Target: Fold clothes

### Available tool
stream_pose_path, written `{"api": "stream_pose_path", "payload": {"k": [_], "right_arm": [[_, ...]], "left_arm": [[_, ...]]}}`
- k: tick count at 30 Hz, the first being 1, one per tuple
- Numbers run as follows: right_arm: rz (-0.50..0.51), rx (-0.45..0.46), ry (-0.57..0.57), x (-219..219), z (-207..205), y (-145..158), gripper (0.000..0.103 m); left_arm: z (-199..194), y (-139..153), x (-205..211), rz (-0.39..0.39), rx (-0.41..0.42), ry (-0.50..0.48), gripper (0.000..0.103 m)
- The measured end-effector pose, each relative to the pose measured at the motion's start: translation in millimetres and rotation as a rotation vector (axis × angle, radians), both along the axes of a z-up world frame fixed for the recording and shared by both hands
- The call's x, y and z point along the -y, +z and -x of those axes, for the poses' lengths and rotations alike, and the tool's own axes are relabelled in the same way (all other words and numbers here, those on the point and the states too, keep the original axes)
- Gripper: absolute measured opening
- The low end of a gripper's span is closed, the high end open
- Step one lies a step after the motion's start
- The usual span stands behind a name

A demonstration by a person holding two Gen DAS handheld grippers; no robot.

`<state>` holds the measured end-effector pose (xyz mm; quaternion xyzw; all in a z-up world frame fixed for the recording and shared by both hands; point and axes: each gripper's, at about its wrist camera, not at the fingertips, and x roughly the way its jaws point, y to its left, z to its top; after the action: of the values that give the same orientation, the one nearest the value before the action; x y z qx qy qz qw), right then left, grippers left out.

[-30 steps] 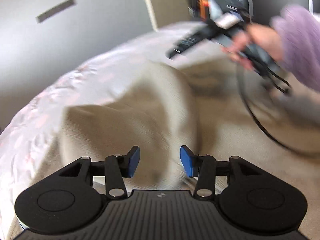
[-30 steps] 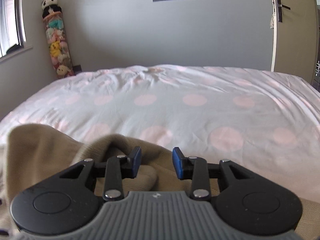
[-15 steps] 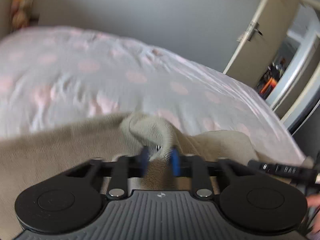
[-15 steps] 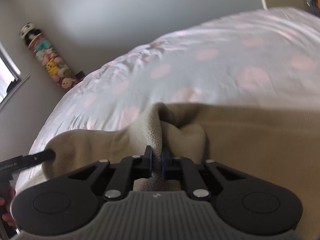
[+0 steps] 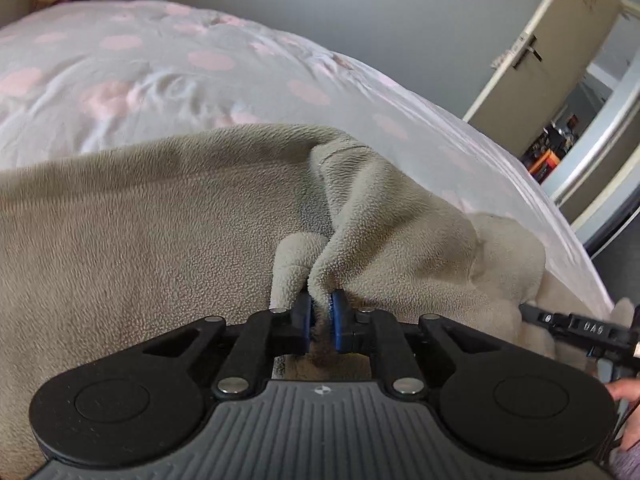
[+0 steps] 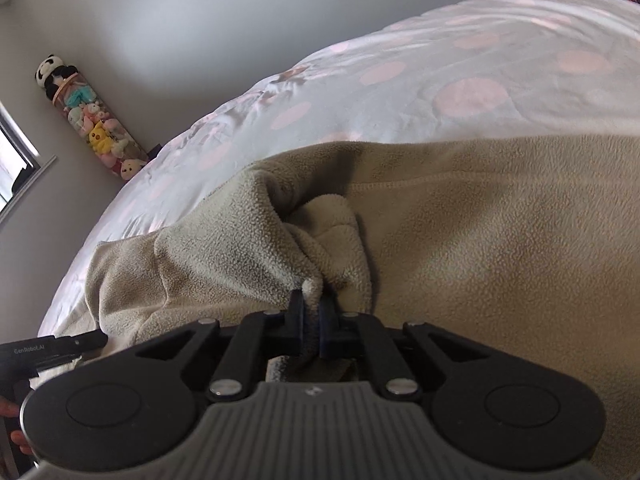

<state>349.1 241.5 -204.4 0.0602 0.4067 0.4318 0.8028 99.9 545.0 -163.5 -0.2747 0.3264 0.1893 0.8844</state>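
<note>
Fleece (image 5: 140, 248) lay spread over lower half of frame on bed (image 5: 168, 76), beige, bunched at both grip spots

Left hand-held gripper (image 5: 320, 316) clamped on pinched fold of fleece, low centre; log movement had jaws opening slightly, fabric between pads

Right hand-held gripper (image 6: 313, 322) closed tight on another fold, low centre in right view

Plush toy stack (image 6: 86, 114) stood upper left by wall; door (image 5: 552, 48) open, upper right

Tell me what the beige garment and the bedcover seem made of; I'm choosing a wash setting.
Beige garment: likely fleece, matte, with a nubby, pilled pile and a stitched seam. Bedcover: probably thin woven cotton or a blend, smooth, creasing finely, printed with pink dots.
</note>
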Motion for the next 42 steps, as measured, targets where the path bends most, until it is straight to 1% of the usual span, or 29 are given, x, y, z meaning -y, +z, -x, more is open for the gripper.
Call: {"api": "stream_pose_path", "payload": {"k": [1, 2, 4, 6, 8, 11, 12, 13, 14, 15, 16, 17, 19, 20, 21, 25, 26, 27, 28, 29, 30, 32, 33, 34, 36, 37, 38, 40, 42], "right_arm": [[0.012, 0.026, 0.004, 2.6, 4.0, 5.2, 0.009], [0.027, 0.059, 0.007, 6.2, 9.1, 11.2, 0.011], [0.052, 0.125, 0.014, 13.1, 18.5, 23.3, 0.026], [0.061, 0.193, 0.022, 17.7, 24.8, 35.7, 0.027], [0.059, 0.260, 0.019, 14.9, 27.9, 49.9, 0.027], [0.053, 0.367, 0.046, -6.6, 33.4, 67.9, 0.027], [0.069, 0.395, 0.049, -18.0, 34.7, 71.6, 0.026], [0.086, 0.401, 0.038, -29.7, 32.1, 72.8, 0.027], [0.099, 0.389, 0.021, -40.1, 27.1, 72.5, 0.031], [0.091, 0.343, 0.006, -47.2, 18.2, 70.4, 0.046], [0.063, 0.268, -0.005, -51.1, 5.6, 66.9, 0.059], [0.041, 0.181, -0.021, -54.1, -8.3, 62.2, 0.059], [0.015, 0.000, -0.059, -57.2, -37.0, 50.8, 0.059], [0.005, -0.069, -0.079, -57.4, -49.0, 45.0, 0.059], [-0.010, -0.137, -0.092, -57.9, -60.8, 38.7, 0.059], [-0.067, -0.336, -0.109, -65.3, -90.9, 15.7, 0.058], [-0.083, -0.371, -0.113, -67.5, -94.3, 10.2, 0.055], [-0.102, -0.401, -0.116, -69.6, -97.3, 4.8, 0.046], [-0.114, -0.407, -0.110, -71.9, -98.0, 2.1, 0.028], [-0.119, -0.389, -0.098, -74.3, -96.7, 1.8, 0.027], [-0.111, -0.333, -0.078, -78.4, -92.8, 5.1, 0.022], [-0.096, -0.168, -0.020, -85.5, -81.6, 16.3, 0.020], [-0.097, -0.100, 0.002, -86.3, -77.0, 19.7, 0.020], [-0.102, -0.055, 0.014, -85.5, -73.7, 20.8, 0.019], [-0.102, -0.008, 0.033, -80.6, -70.9, 14.8, 0.019], [-0.087, 0.003, 0.039, -79.0, -70.8, 9.3, 0.018], [-0.061, 0.002, 0.041, -78.4, -71.5, 2.1, 0.018], [-0.065, -0.029, 0.026, -75.1, -74.4, -10.0, 0.019], [-0.055, -0.011, 0.020, -76.2, -71.9, -11.3, 0.018]], "left_arm": [[2.5, 5.9, 2.5, -0.021, -0.004, -0.006, 0.016], [6.1, 12.3, 4.7, -0.044, 0.000, -0.010, 0.017], [13.2, 25.8, 8.5, -0.107, 0.011, -0.015, 0.020], [16.4, 41.4, 12.0, -0.185, 0.021, -0.018, 0.021], [10.8, 56.9, 13.9, -0.249, 0.036, -0.015, 0.021], [-16.2, 70.7, 17.1, -0.311, 0.037, -0.047, 0.021], [-29.3, 72.3, 17.2, -0.321, 0.010, -0.038, 0.021], [-44.6, 69.7, 14.5, -0.312, -0.024, -0.016, 0.021], [-55.3, 65.0, 7.8, -0.270, -0.034, 0.001, 0.022], [-62.8, 60.4, -0.7, -0.211, -0.032, 0.016, 0.022], [-68.5, 55.6, -10.5, -0.143, -0.027, 0.035, 0.025], [-72.3, 49.8, -22.2, -0.067, -0.023, 0.058, 0.031], [-77.1, 36.6, -44.8, 0.053, -0.032, 0.101, 0.035], [-79.3, 29.5, -54.5, 0.102, -0.039, 0.114, 0.038], [-81.3, 21.7, -62.8, 0.148, -0.047, 0.120, 0.038], [-82.6, -9.7, -85.2, 0.324, -0.038, 0.147, 0.038], [-81.3, -16.6, -89.7, 0.361, -0.018, 0.158, 0.036], [-79.8, -20.8, -93.0, 0.380, 0.012, 0.160, 0.032], [-79.9, -22.7, -94.6, 0.381, 0.033, 0.148, 0.022], [-81.3, -21.6, -93.7, 0.353, 0.042, 0.130, 0.018], [-83.2, -19.1, -91.7, 0.310, 0.047, 0.111, 0.016], [-85.7, -11.4, -86.4, 0.212, 0.065, 0.069, 0.013], [-85.2, -7.7, -84.0, 0.171, 0.080, 0.053, 0.013], [-82.8, -6.7, -82.6, 0.147, 0.097, 0.042, 0.012], [-75.1, -13.8, -82.3, 0.136, 0.111, 0.028, 0.012], [-72.3, -19.8, -83.0, 0.140, 0.099, 0.031, 0.012], [-69.8, -26.8, -84.3, 0.159, 0.093, 0.040, 0.013], [-66.5, -34.0, -82.0, 0.169, 0.107, 0.053, 0.014], [-68.6, -30.9, -76.0, 0.134, 0.094, 0.051, 0.014]]}}
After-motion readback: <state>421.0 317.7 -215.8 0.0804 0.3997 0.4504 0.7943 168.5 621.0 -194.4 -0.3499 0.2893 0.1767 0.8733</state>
